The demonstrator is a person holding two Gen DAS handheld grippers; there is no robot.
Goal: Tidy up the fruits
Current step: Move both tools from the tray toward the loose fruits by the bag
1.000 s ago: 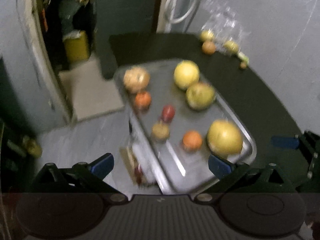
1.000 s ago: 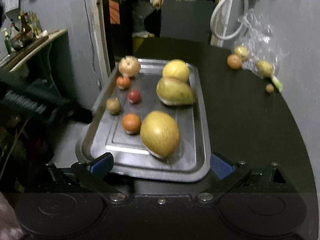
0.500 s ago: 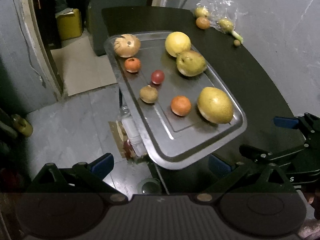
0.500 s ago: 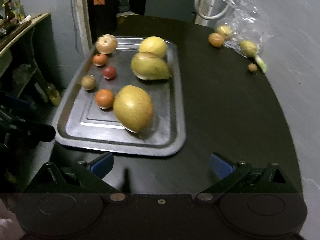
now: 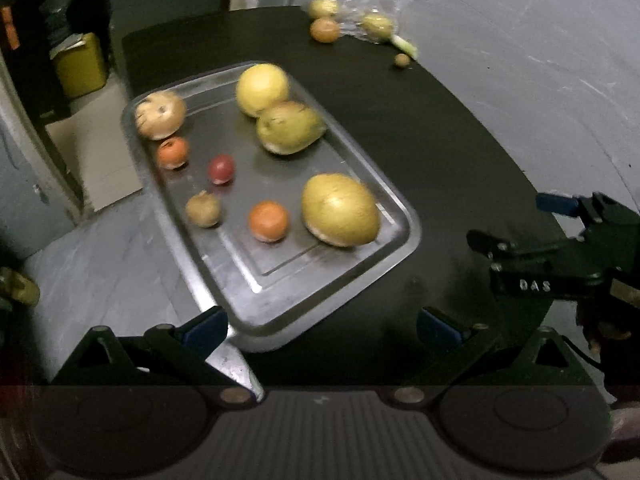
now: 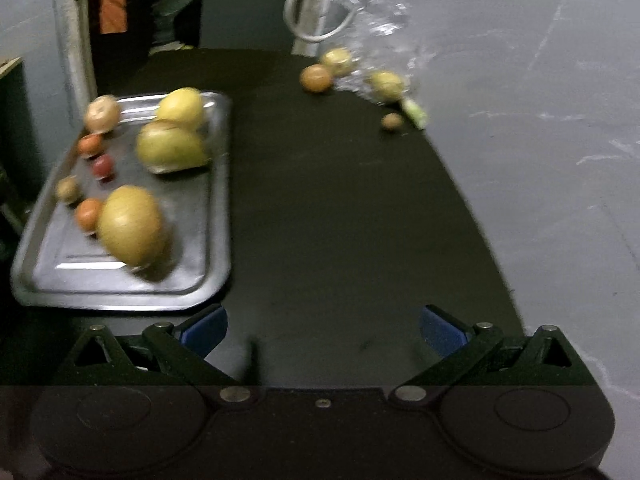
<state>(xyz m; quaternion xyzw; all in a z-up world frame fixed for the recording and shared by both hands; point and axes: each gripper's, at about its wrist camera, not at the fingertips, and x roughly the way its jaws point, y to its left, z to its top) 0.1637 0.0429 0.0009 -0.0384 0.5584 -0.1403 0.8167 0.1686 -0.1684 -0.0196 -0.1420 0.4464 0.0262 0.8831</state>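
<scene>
A steel tray (image 5: 396, 256) (image 6: 220, 208) lies on a dark round table (image 5: 460, 152) (image 6: 340, 208) and holds several fruits: a large yellow-green one (image 5: 340, 210) (image 6: 130, 224), a pear-like one (image 5: 290, 128), a yellow citrus (image 5: 262, 90), oranges (image 5: 268, 221) and a small red fruit (image 5: 221, 169). More fruit lies loose at the table's far edge: an orange (image 6: 316, 78), yellow ones (image 6: 386, 85) and a small brown one (image 6: 392, 121). My left gripper (image 5: 322, 328) is open above the tray's near corner. My right gripper (image 6: 324, 328) is open over bare table, right of the tray.
A clear plastic bag (image 6: 376, 28) lies among the loose fruit by the grey wall (image 6: 540, 100). A white hose (image 6: 316, 12) hangs behind the table. Floor and a yellow container (image 5: 80, 64) lie left of the table. The right gripper's body (image 5: 560, 264) shows in the left wrist view.
Both grippers have swung to the right. The tray has slid left in both views, and the loose fruit by the wall now sits nearer the middle of the right wrist view.
</scene>
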